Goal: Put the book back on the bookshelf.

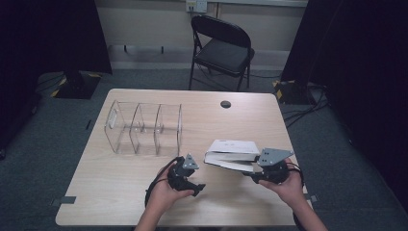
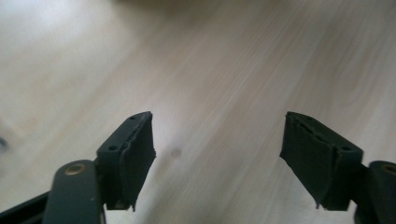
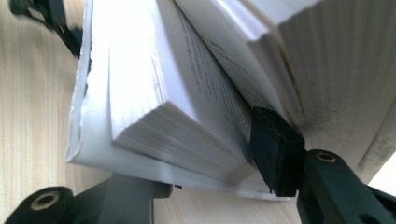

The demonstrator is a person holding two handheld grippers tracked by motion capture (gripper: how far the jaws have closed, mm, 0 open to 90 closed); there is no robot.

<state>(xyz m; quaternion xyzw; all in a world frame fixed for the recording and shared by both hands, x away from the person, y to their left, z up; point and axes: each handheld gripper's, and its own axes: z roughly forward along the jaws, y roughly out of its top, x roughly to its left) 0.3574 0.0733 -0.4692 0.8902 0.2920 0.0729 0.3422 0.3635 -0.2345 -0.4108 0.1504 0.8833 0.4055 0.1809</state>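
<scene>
Right gripper (image 1: 253,173), held in the person's right hand (image 1: 290,185) at the near right of the table (image 1: 120,192): its jaws grasp a white book (image 1: 231,155) by the lower part. In the right gripper view one jaw lies under the bottom cover and the other is pushed in between the pages, so the book (image 3: 154,102) fans open above it, with lines of print visible on one page. In the high view the book sits just left of this gripper, its near edge lifted slightly off the wood, spine side toward the table's middle.

Left gripper (image 1: 190,185), held in the left hand (image 1: 166,195) just left of the book and apart from it: released, jaws spread with nothing between them. The left gripper view (image 2: 217,154) shows bare, blurred wood grain beyond the pads.

Farther back on the left stands a clear plastic organizer (image 1: 144,127) with three upright compartments. A dark round hole (image 1: 225,104) marks the far edge of the table; a folding chair (image 1: 222,48) stands behind it.
</scene>
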